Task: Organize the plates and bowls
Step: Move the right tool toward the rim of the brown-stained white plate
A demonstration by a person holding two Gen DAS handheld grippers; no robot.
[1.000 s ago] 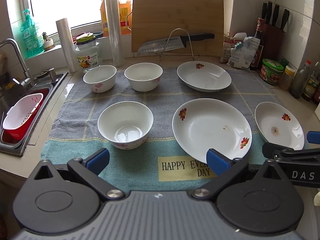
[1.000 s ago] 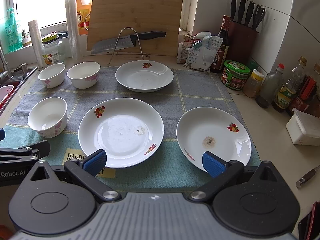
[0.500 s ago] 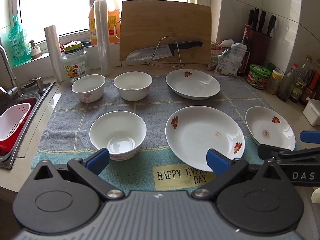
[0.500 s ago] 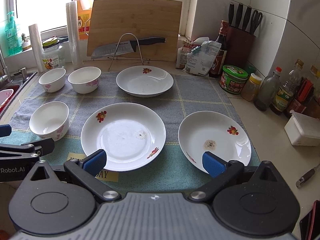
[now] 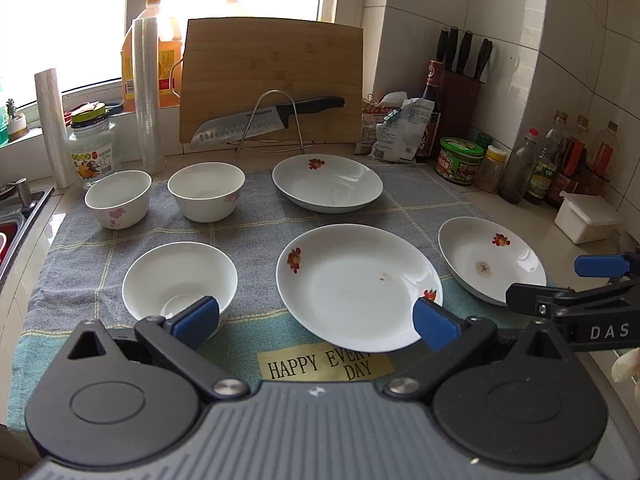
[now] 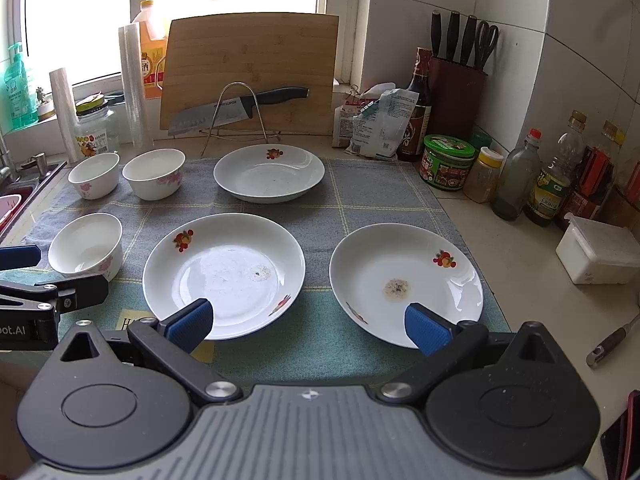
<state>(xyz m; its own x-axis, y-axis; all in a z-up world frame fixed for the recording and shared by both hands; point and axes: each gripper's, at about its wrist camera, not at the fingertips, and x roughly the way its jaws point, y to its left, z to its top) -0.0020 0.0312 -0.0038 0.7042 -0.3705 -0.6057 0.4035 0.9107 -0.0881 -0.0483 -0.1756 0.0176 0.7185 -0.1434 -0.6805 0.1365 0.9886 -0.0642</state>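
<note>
Left wrist view: left gripper (image 5: 316,322) spread wide, empty, above the towel's (image 5: 256,236) near edge, with the big plate (image 5: 360,286) at 1 o'clock and the near bowl (image 5: 180,278) at 11. Two more bowls (image 5: 118,198) (image 5: 206,190) and a deep plate (image 5: 327,182) sit at 12. Right wrist view alone shows the stained plate (image 6: 406,282) whole, at 1 o'clock; right gripper (image 6: 308,326) gaping, empty. A small knife (image 6: 612,340) lies on the table (image 6: 532,264) at 3, unseen from the left.

Black tongs (image 5: 316,320) with blue pads (image 5: 434,322), silver screws, ribbed grey housing.
</note>
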